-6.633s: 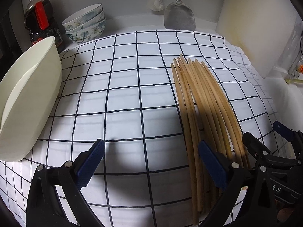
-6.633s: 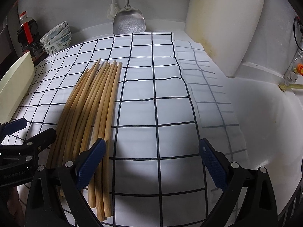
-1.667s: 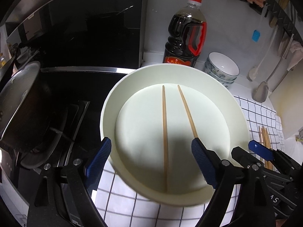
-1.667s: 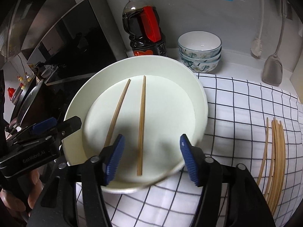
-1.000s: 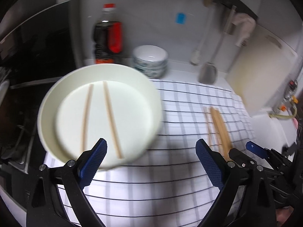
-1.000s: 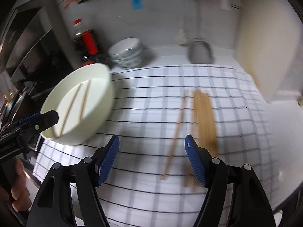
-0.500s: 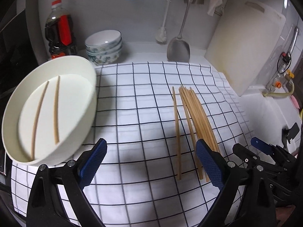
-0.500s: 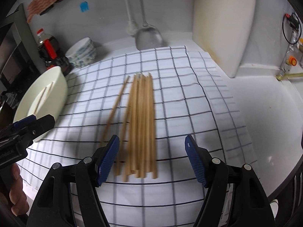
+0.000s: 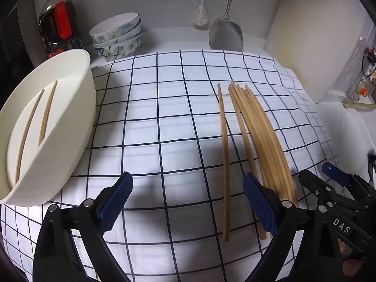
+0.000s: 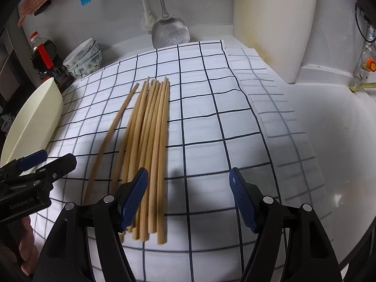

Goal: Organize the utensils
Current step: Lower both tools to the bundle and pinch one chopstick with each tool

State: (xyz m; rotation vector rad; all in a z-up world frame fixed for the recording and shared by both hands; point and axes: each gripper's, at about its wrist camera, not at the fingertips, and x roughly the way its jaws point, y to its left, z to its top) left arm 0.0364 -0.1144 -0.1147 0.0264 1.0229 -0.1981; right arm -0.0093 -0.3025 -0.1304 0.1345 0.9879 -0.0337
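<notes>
Several wooden chopsticks (image 9: pixel 260 138) lie in a bundle on the checked cloth (image 9: pixel 164 122), with one chopstick (image 9: pixel 224 159) a little apart on the left. They also show in the right wrist view (image 10: pixel 148 136). A cream bowl (image 9: pixel 70 127) at the left holds two chopsticks (image 9: pixel 35 122). My left gripper (image 9: pixel 188 202) is open and empty, low over the cloth left of the bundle. My right gripper (image 10: pixel 190 195) is open and empty, its left finger (image 10: pixel 134 195) over the bundle's near ends.
Stacked patterned bowls (image 9: pixel 117 37) and a dark sauce bottle (image 9: pixel 58 21) stand at the back left. A metal spatula (image 9: pixel 225 33) and a brush (image 9: pixel 201 11) hang at the back wall. A white cutting board (image 9: pixel 317 35) leans at the right. A sink (image 10: pixel 329 141) lies right of the cloth.
Both grippers have swung right from the bowl, back to the bundle, and come down closer to the cloth. Two chopsticks that were in the bundle earlier now lie in the bowl.
</notes>
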